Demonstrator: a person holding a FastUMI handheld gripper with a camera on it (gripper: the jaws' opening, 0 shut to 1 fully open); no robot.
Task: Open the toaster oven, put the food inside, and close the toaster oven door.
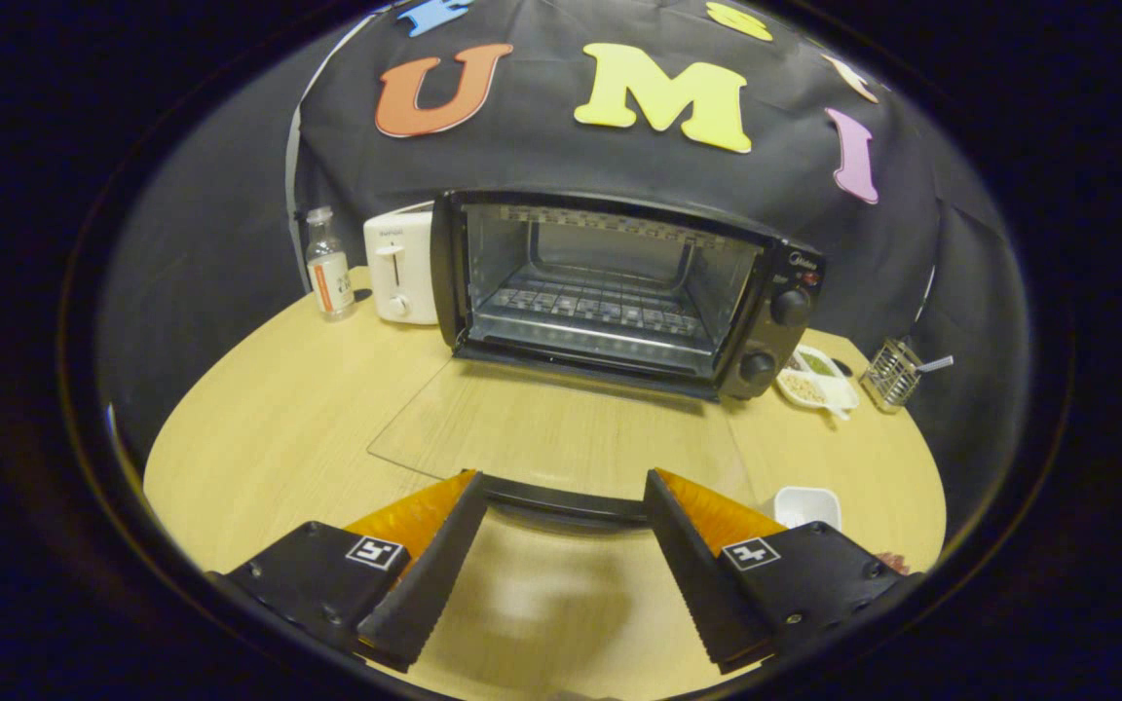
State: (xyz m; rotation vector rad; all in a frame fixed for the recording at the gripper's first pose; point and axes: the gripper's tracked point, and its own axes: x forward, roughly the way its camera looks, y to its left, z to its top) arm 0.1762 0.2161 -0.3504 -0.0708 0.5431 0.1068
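The black toaster oven (619, 292) stands at the back of the wooden table with its cavity exposed and a wire rack (590, 307) inside. Its glass door (561, 428) is swung fully down and lies flat toward me. The door's dark handle (566, 507) runs across just behind my fingertips, spanning the gap between them. My gripper (563, 482) is open, its fingers spread wide to either end of the handle and not pressing on it. A small white dish (806, 505) sits just beyond the right finger, its contents hidden.
A white pop-up toaster (400, 268) and a small bottle (329, 265) stand left of the oven. Right of it are a divided white plate with food (817, 382) and a wire holder (892, 373). Bare wooden table (279, 419) stretches to the left.
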